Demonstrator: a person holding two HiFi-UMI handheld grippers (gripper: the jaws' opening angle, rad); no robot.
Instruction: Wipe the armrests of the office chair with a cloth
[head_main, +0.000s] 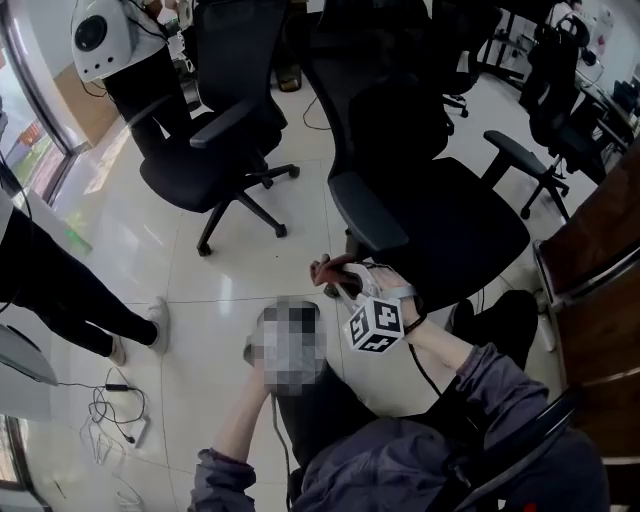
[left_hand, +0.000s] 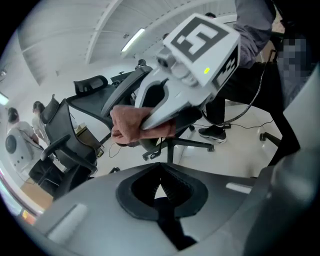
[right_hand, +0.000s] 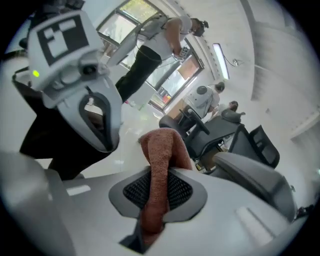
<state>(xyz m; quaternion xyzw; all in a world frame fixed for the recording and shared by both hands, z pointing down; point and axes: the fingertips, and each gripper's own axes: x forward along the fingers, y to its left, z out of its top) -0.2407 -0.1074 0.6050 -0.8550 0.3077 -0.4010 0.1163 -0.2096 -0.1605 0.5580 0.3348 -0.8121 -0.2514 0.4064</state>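
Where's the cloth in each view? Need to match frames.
Head view: cloth at centre, near the front end of the chair armrest.
Left gripper view: centre-left, pinched in the right gripper.
Right gripper view: lower centre, between the jaws.
Shared landmark: the right gripper, shut on the cloth.

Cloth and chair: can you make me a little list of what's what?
cloth: brown, hanging out of the right gripper
right gripper: shut on the cloth
left gripper: shut, holding nothing
armrest: black, on the office chair, just beside the cloth
wiping: can't tell if the cloth touches the armrest
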